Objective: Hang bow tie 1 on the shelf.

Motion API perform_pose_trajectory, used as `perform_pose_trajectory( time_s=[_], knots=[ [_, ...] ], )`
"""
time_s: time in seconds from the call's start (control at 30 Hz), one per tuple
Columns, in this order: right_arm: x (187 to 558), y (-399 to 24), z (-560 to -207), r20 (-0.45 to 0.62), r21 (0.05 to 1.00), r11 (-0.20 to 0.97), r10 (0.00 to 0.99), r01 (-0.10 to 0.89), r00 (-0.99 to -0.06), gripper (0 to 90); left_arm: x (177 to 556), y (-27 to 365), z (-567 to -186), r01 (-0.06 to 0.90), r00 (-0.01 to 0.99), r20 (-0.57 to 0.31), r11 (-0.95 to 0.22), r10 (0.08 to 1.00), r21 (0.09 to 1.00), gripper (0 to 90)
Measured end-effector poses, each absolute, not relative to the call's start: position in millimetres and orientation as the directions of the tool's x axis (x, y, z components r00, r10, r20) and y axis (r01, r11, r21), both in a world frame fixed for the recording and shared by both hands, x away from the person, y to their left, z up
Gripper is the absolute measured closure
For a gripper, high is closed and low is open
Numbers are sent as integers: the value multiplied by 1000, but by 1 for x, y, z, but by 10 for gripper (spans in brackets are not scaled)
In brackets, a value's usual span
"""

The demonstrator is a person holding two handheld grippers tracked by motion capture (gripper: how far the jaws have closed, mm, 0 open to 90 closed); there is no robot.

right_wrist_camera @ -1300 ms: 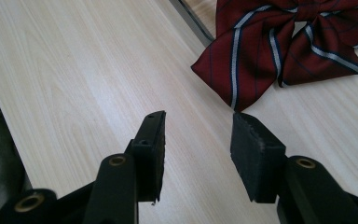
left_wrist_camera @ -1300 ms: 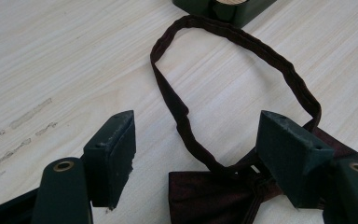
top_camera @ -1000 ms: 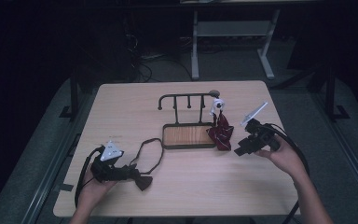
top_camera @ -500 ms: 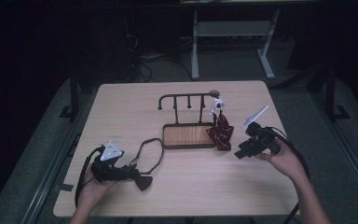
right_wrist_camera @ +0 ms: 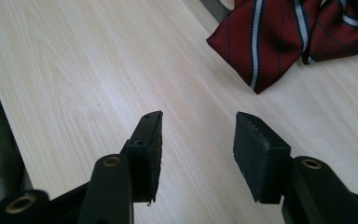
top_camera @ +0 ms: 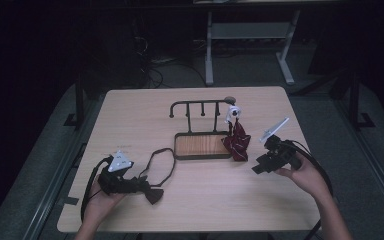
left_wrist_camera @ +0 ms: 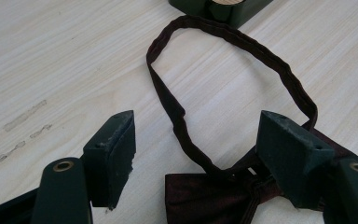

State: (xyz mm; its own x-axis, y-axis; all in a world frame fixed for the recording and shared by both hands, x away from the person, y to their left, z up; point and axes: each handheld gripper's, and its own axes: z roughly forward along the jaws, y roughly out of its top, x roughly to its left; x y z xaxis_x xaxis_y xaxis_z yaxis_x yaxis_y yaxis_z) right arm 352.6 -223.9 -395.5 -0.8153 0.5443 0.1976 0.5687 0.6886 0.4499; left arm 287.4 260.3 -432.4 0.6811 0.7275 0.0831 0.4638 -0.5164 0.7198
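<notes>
Tongs spread over two ties on the surface (top_camera: pixel 280 205).
Left tongs (left_wrist_camera: pixel 198 154) are held apart around the bow tie (left_wrist_camera: pixel 214 198); right tongs (right_wrist_camera: pixel 198 144), apart and empty, are aimed near the striped tie (right_wrist_camera: pixel 279 37). Strap (left_wrist_camera: pixel 233 70) could be snagged if lifted carelessly.

- High view looks forward and down over the whole bench (top_camera: pixel 200 200) from the person's side
- Left gripper view sits low and close over the bow tie (left_wrist_camera: pixel 214 196), also seen from above (top_camera: pixel 152 194)
- Right gripper view hangs close above the striped tie (right_wrist_camera: pixel 279 37)

Dark bow tie (left_wrist_camera: pixel 214 196), strap looped
</notes>
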Motion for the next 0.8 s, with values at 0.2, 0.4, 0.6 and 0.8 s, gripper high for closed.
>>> perform_pose_trajectory(
  time_s=[0.2, 0.4, 0.6, 0.8],
  knots=[
    [346, -225, -398, 200, 458, 684, 543, 568, -815, 507, 288, 259, -432, 460, 690, 89, -531, 718, 711, 288],
    [342, -226, -405, 202, 454, 684, 546, 571, -813, 494, 289, 256, -431, 455, 695, 96, -539, 713, 709, 287],
    [339, -228, -411, 200, 462, 682, 543, 567, -816, 490, 288, 255, -428, 449, 699, 100, -543, 708, 710, 288],
    [334, -231, -415, 204, 471, 676, 541, 567, -816, 485, 290, 250, -424, 440, 711, 103, -555, 695, 706, 291]
  ],
)
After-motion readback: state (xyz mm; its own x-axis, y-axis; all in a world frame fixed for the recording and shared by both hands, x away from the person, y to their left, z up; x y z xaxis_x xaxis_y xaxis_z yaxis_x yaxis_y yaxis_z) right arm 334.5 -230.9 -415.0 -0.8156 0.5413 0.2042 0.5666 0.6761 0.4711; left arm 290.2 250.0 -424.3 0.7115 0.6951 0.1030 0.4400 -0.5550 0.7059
